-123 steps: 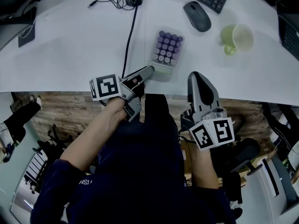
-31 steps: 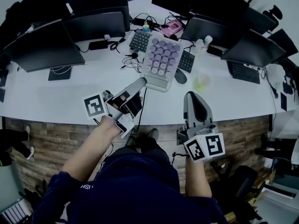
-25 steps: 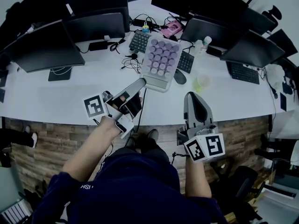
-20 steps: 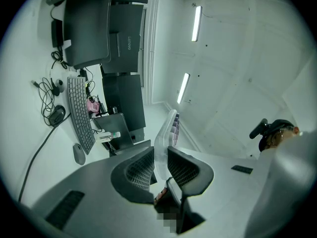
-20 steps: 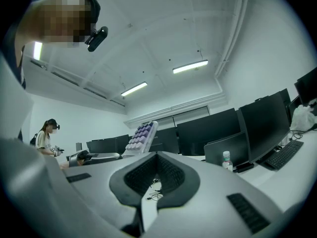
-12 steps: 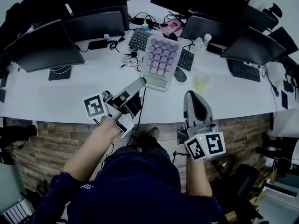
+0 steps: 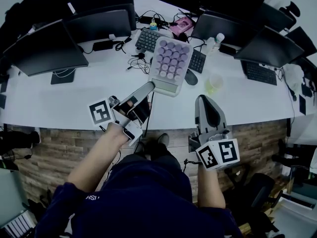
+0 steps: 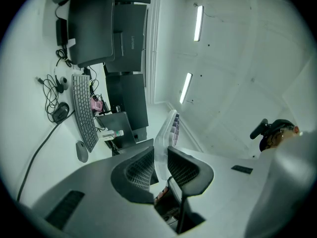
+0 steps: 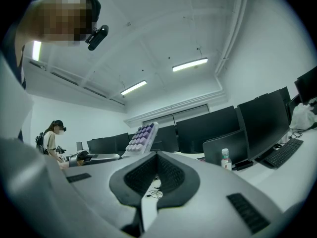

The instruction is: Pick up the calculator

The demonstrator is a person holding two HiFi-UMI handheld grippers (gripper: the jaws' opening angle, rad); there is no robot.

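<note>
The calculator (image 7: 171, 63), pale with round purple keys, hangs in the air well above the white desk (image 7: 74, 98). My left gripper (image 7: 151, 87) is shut on its near edge, by the display end. In the left gripper view the calculator (image 8: 166, 130) shows edge-on, upright between the two ribbed pads (image 8: 140, 168), with my left gripper (image 8: 159, 165) clamped on it. My right gripper (image 7: 203, 101) hovers to the right, shut with nothing in it, apart from the calculator. From the right gripper view the calculator (image 9: 141, 135) stands tilted to the left, beyond my right gripper (image 9: 156, 175).
Far below on the desk are several monitors (image 7: 54, 46), a dark keyboard (image 7: 148, 38), a mouse (image 7: 191, 77), a green cup (image 7: 214, 84), a bottle (image 7: 214, 42) and a tangle of cables (image 7: 138, 61). A person (image 9: 51, 138) stands at the far left in the right gripper view.
About five seconds ago the calculator lay on the desk with my left gripper at its edge; now it is raised high above the desk. Over the last second nothing has visibly moved.
</note>
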